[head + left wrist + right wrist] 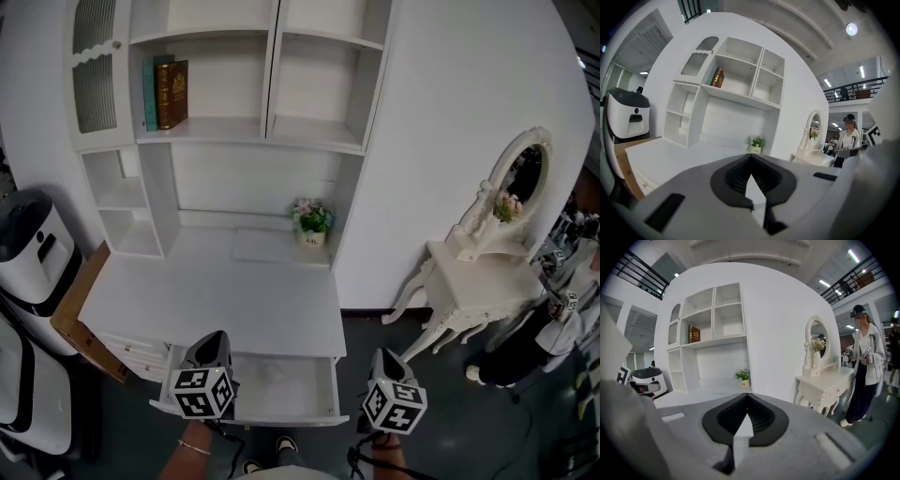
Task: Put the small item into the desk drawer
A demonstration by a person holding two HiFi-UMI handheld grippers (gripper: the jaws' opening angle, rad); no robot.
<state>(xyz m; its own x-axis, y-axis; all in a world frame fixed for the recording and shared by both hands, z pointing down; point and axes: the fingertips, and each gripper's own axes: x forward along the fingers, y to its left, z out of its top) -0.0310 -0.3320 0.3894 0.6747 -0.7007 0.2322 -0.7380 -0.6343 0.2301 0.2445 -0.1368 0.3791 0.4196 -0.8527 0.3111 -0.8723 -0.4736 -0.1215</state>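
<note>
The white desk (216,300) has its drawer (281,386) pulled open at the front edge; the drawer's inside looks pale and bare. My left gripper (212,339) hovers over the drawer's left end, and my right gripper (383,356) hangs just past its right end, off the desk. Both point toward the desk's back. In the left gripper view the left gripper's (751,158) jaws meet at the tips, with nothing between them. In the right gripper view the right gripper's (747,398) jaws are likewise shut and empty. I make out no small item in either gripper.
A small potted plant (312,223) stands at the desk's back right, and books (170,94) sit on the hutch shelf. A white vanity table with a mirror (478,277) and a person (562,319) are to the right. A white machine (33,248) and a brown board (80,314) stand left.
</note>
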